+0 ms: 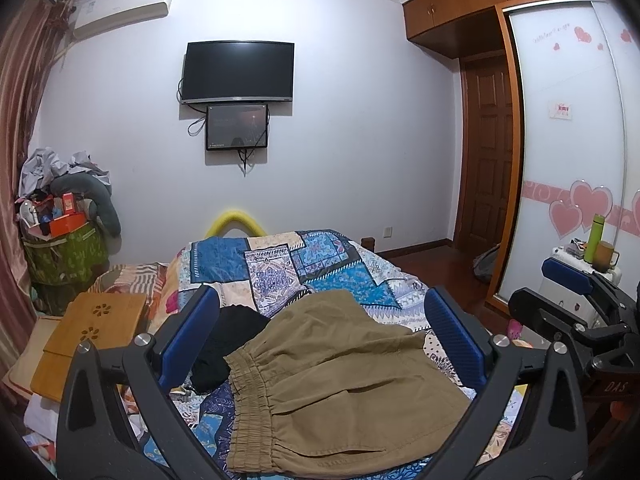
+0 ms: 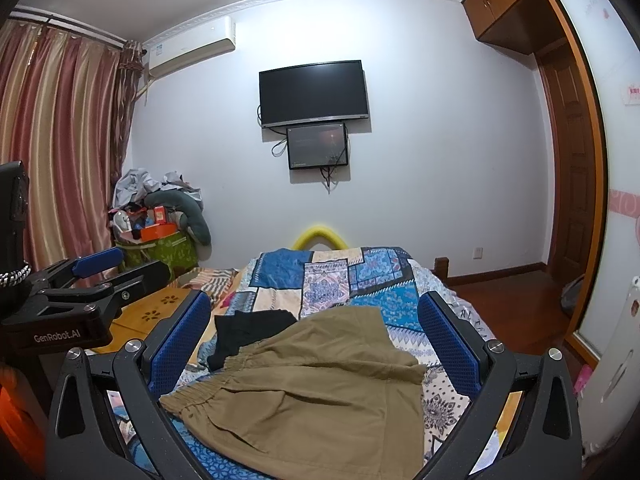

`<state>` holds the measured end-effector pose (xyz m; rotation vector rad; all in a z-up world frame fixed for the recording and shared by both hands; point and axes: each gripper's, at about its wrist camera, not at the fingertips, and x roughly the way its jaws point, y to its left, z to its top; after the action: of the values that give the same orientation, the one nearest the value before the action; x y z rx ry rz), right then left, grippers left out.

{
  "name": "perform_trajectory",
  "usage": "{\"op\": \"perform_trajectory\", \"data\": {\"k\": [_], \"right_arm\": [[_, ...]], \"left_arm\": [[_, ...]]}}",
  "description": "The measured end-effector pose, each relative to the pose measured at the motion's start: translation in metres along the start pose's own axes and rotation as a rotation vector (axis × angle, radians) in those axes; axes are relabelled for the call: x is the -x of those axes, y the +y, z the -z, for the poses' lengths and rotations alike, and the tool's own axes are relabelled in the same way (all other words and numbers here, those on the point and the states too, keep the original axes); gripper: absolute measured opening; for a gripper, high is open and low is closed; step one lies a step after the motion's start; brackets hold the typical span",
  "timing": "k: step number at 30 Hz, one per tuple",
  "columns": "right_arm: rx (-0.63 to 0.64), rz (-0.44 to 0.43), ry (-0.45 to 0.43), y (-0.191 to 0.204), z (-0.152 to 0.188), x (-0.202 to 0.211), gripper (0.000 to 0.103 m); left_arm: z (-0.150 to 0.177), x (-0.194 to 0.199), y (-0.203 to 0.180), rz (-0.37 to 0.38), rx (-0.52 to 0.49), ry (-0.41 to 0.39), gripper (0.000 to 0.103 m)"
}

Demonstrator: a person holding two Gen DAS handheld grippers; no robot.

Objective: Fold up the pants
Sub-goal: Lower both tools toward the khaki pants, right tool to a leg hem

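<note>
Khaki pants [image 1: 340, 384] lie on the patchwork bedspread [image 1: 280, 264], elastic waistband to the left, legs toward the far side. They also show in the right wrist view [image 2: 312, 384]. My left gripper [image 1: 320, 336] is open above them, blue pads wide apart, holding nothing. My right gripper [image 2: 316, 340] is open above them too, empty. The right gripper also shows at the right edge of the left wrist view [image 1: 576, 284]. The left gripper shows at the left of the right wrist view [image 2: 100, 268].
A black garment [image 1: 228, 344] lies left of the pants, partly under them. A wooden lap table [image 1: 100, 328] sits on the bed's left side. A green hamper [image 1: 64, 252] with clutter stands at the wall. A wardrobe [image 1: 576, 140] and bottle [image 1: 594, 236] are right.
</note>
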<state>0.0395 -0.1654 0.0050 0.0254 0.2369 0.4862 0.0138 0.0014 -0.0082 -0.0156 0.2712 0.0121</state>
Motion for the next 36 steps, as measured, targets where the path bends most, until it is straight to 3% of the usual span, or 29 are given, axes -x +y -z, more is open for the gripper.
{"op": "perform_trajectory", "data": {"k": [10,14,18,23,28,36], "right_arm": [[-0.019,0.041,0.101,-0.027,0.019,-0.037,0.103],[-0.063,0.057,0.201,-0.053,0.039,-0.064,0.103],[-0.085,0.086,0.293,-0.073,0.054,-0.087,0.103],[-0.137,0.086,0.389,-0.103,0.071,-0.111,0.103],[-0.145,0.083,0.471,-0.128,0.084,-0.137,0.102],[-0.156,0.043,0.600,-0.160,0.110,-0.190,0.080]], "left_arm": [[0.010,-0.066,0.013,-0.036,0.002,0.141,0.103],[0.021,-0.108,0.024,-0.073,-0.026,0.236,0.103],[0.031,-0.146,0.042,-0.044,0.008,0.338,0.103],[0.048,-0.192,0.065,-0.060,0.011,0.451,0.103],[0.070,-0.234,0.094,-0.121,0.004,0.540,0.103],[0.112,-0.275,0.125,-0.127,0.011,0.700,0.103]]}}
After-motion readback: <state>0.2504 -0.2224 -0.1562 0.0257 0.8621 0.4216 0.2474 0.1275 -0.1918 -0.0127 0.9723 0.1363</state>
